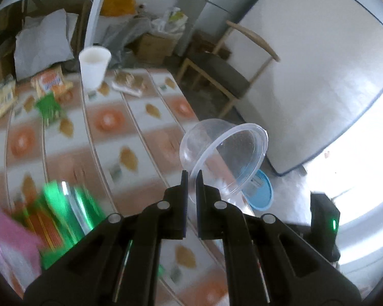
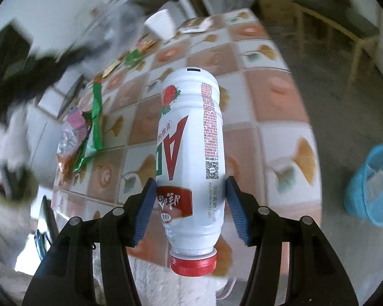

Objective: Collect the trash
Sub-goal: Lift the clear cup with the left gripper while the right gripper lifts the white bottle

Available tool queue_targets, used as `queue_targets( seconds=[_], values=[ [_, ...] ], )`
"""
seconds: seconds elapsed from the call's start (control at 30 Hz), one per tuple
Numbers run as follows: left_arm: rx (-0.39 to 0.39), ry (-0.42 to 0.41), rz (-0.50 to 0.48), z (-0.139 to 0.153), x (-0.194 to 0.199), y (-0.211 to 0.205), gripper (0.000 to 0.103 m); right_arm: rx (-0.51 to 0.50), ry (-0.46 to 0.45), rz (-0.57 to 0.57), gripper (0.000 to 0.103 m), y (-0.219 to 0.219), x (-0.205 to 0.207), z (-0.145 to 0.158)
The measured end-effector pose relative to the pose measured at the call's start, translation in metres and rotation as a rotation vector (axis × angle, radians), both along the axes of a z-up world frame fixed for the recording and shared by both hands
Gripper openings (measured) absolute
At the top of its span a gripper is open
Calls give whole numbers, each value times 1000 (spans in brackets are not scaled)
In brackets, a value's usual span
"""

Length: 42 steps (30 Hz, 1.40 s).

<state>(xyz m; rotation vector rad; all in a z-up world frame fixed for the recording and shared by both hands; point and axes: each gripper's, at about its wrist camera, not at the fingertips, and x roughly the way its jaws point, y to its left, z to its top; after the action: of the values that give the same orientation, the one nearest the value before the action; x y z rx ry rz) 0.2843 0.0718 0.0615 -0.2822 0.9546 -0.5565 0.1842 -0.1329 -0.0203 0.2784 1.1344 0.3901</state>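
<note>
My left gripper (image 1: 191, 177) pinches the rim of a clear plastic cup (image 1: 223, 153) at frame centre; my right gripper (image 2: 191, 191) clamps a white bottle (image 2: 190, 158), red cap (image 2: 193, 264) nearest the lens, blue bin (image 2: 370, 186) right

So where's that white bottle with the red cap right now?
In the right wrist view, the white bottle is clamped in the right tongs, cap end toward the camera, over the tiled table, with the blue bin on the floor to its right.

Left tongs (image 1: 191, 178) nearly closed, right tongs (image 2: 191, 191) held wider (both angled downward).
</note>
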Motion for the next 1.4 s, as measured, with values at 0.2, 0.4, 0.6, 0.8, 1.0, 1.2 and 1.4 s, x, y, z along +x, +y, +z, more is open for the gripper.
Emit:
queue_targets(
  seconds=[0.2,0.4,0.6,0.8,1.0,1.2,1.4],
  values=[
    [-116,67,83,-42,-81,16,4,52,2,-123,54,-22,-41,-5],
    [7,88,197,-86,-128,21,4,56,11,-172,56,-32,-51,-4],
    [49,109,202,-105,-142,13,4,28,9,-179,63,-30,-42,-2],
    [68,85,190,-104,-142,2,4,6,16,-203,66,-31,-31,-7],
    [77,63,187,-101,-145,-6,4,24,19,-233,66,-29,-26,-11],
    [89,42,191,-97,-143,-11,4,32,23,-263,66,-26,-22,-17],
    [109,17,207,-92,-145,-10,4,66,18,-289,60,-24,-23,-21]
  ],
)
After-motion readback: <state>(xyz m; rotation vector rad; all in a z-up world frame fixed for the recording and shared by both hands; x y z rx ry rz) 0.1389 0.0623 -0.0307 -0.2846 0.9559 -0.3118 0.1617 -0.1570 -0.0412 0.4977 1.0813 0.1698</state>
